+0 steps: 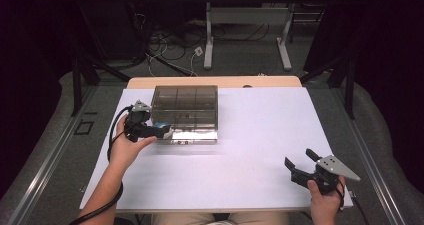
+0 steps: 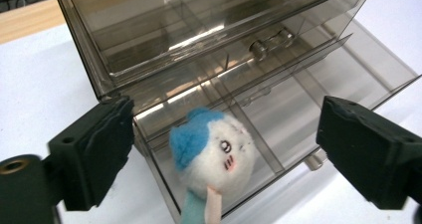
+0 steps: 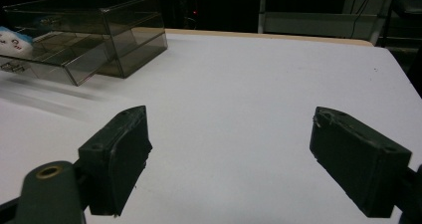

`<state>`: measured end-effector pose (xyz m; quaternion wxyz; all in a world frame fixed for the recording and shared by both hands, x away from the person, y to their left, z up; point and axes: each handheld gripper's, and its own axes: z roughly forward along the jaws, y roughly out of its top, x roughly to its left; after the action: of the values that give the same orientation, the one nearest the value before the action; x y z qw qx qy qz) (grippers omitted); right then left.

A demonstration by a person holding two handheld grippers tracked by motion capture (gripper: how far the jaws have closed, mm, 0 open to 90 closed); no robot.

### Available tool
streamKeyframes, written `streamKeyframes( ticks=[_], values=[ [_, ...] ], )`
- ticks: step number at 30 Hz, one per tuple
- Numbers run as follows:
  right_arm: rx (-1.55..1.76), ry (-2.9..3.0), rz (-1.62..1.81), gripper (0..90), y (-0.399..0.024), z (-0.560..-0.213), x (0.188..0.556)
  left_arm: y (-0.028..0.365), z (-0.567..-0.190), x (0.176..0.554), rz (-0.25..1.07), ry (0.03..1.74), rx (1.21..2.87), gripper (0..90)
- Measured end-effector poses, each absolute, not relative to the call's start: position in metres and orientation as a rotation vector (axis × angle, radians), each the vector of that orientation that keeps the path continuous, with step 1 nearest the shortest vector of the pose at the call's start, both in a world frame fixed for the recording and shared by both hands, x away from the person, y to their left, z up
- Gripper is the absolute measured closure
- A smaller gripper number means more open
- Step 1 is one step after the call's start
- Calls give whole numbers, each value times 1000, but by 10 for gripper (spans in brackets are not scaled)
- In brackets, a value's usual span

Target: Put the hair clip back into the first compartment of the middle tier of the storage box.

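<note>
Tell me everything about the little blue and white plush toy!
The plush toy is small, round and fuzzy, white with a blue patch on top, a tiny eye and pink cheek marks. A pale tag hangs below it. It sits in the end compartment of the pulled-out lower drawer of the clear smoky plastic drawer box, between the left gripper's open jaws, which do not touch it.

The big white tabletop (image 1: 240,150) has a light wood edge (image 1: 215,81) along its far side. Past that edge, on the grey floor (image 1: 245,55), lies a messy bunch of dark and white cables (image 1: 165,47). Next to the cables stand two pale metal legs (image 1: 209,40) of another desk, far behind the tabletop. Grey rails (image 1: 45,170) run along the floor on both sides of the tabletop. A small black square outline (image 1: 83,127) is marked on the floor left of the tabletop.
</note>
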<state>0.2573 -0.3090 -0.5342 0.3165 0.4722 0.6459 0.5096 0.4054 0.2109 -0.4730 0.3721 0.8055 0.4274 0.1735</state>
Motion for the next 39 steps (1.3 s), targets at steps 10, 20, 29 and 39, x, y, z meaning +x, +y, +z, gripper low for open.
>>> streamKeyframes(
  ticks=[10, 20, 29, 39],
  values=[
    [1245, 1700, 1340, 153, -309, -534, 257, 214, -469, 393, 428, 1060, 1991, 18],
    [1248, 1700, 1341, 153, -309, -534, 257, 212, -469, 377, 451, 1045, 1911, 3],
    [1252, 1698, 1337, 153, -309, -533, 256, 214, -475, 357, 510, 1025, 1875, 3],
    [1252, 1697, 1341, 153, -309, -533, 256, 230, -491, 336, 517, 1043, 1812, 4]
  ],
)
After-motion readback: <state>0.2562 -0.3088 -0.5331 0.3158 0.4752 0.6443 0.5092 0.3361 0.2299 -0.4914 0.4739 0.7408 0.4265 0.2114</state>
